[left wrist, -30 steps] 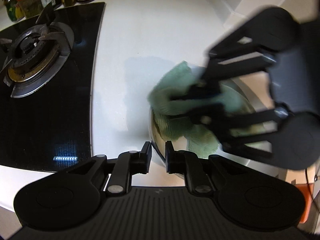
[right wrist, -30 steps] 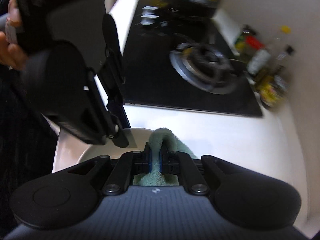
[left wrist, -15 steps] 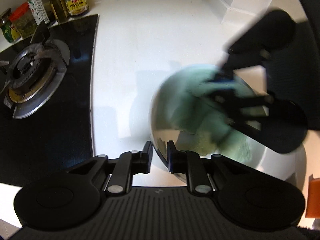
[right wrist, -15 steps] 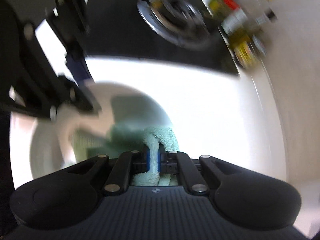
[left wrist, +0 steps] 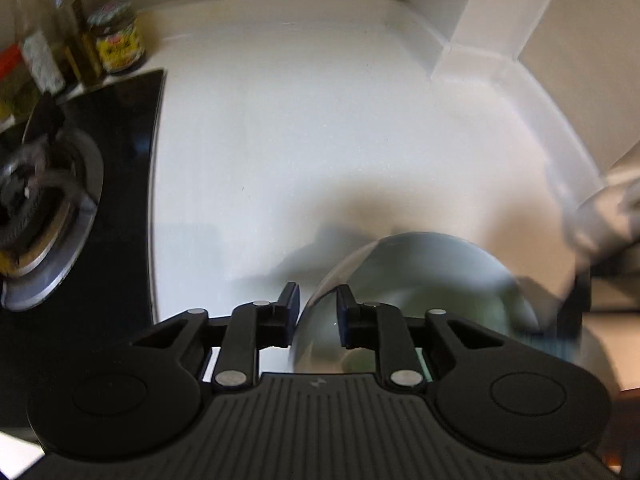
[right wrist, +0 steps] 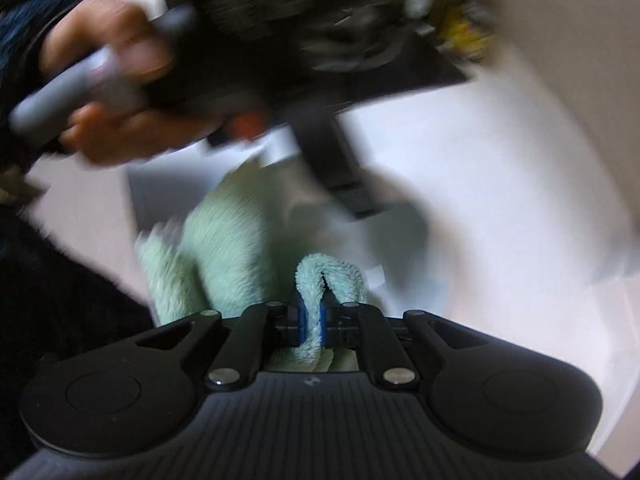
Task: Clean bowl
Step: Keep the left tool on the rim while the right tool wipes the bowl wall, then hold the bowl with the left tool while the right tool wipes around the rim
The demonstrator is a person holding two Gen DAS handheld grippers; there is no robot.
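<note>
A shiny metal bowl [left wrist: 420,276] stands on the white counter, and my left gripper [left wrist: 316,312] is shut on its near left rim, one finger inside and one outside, the jaws tightening a little. My right gripper [right wrist: 313,322] is shut on a fold of the pale green cloth [right wrist: 224,248], though its jaws are easing apart. The rest of the cloth lies against the bowl's bright inner wall [right wrist: 400,248]. In the right wrist view, a hand [right wrist: 120,92] holds the left tool, and one of its dark fingers [right wrist: 336,168] reaches down to the rim. Everything there is motion-blurred.
A black gas hob with a burner [left wrist: 48,200] lies to the left. Jars and bottles [left wrist: 116,36] stand behind it. White counter [left wrist: 320,120] stretches to the back wall and a boxed corner [left wrist: 480,40] at the right. Something orange [left wrist: 628,396] shows at the lower right edge.
The right gripper swept the cloth from the bowl's far left rim across to its right side, rolling as it went, and has mostly left the left wrist view. The left gripper and bowl shifted away from the hob.
</note>
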